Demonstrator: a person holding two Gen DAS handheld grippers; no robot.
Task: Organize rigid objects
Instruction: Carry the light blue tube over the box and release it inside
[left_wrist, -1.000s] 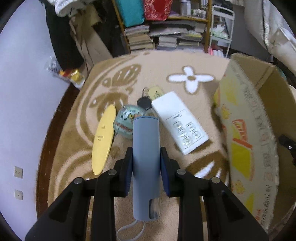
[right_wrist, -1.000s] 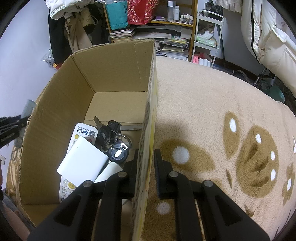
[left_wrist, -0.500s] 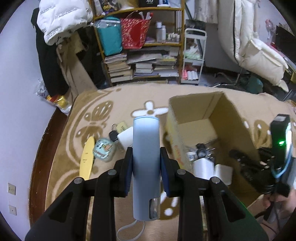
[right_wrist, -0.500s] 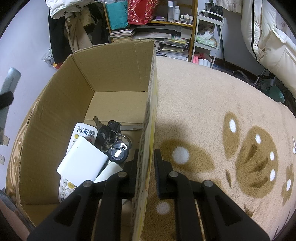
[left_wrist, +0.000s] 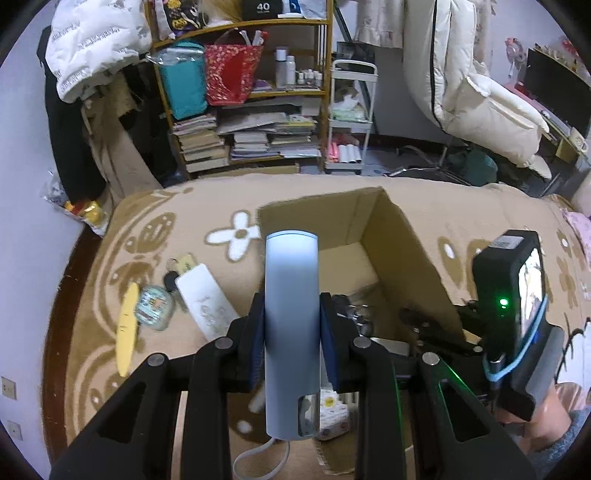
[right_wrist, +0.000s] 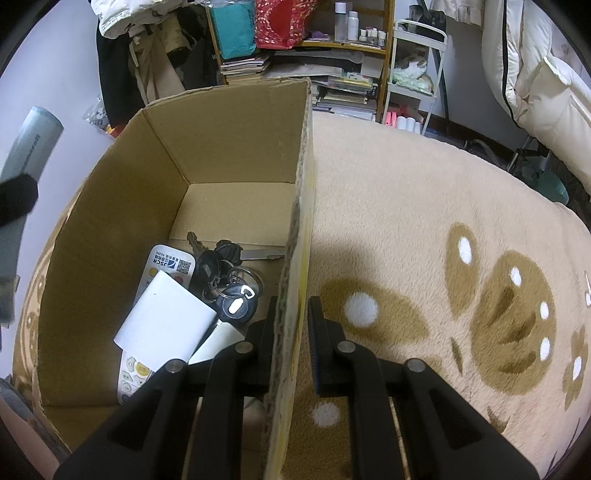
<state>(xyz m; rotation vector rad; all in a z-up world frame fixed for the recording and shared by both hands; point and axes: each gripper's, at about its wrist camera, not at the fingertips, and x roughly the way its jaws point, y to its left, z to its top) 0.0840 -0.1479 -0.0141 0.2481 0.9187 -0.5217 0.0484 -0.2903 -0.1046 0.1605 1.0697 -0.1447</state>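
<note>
1. The beige patterned blanket (right_wrist: 424, 229) lies bare to the right of the cardboard box (right_wrist: 229, 140), with open room there up to the shelf and trolley behind.
2. The box stands open-topped; its far half of floor is bare, and its right wall (right_wrist: 301, 236) runs straight toward the right wrist camera.
3. The right gripper (right_wrist: 291, 321) straddles that wall, one finger inside, one outside, closed down onto the cardboard edge.
4. The left gripper (left_wrist: 291, 321) is clamped on an upright grey-blue cylinder (left_wrist: 291, 314), held in the air over the box's left rim; a white cord loops from the cylinder's base.
5. Inside the box, at the near end, lie a white flat block (right_wrist: 164, 319) on a remote control (right_wrist: 162, 266), with a bunch of keys (right_wrist: 225, 273) just beside them.
6. On the blanket left of the box lie a white remote (left_wrist: 205, 304), a round tin (left_wrist: 153, 308), a yellow oval piece (left_wrist: 127, 328) and a small key fob (left_wrist: 170, 280), close together.
7. Compared with a second ago, the cylinder has been lifted from low over those items up toward the box; the right gripper's hold is unchanged.
</note>
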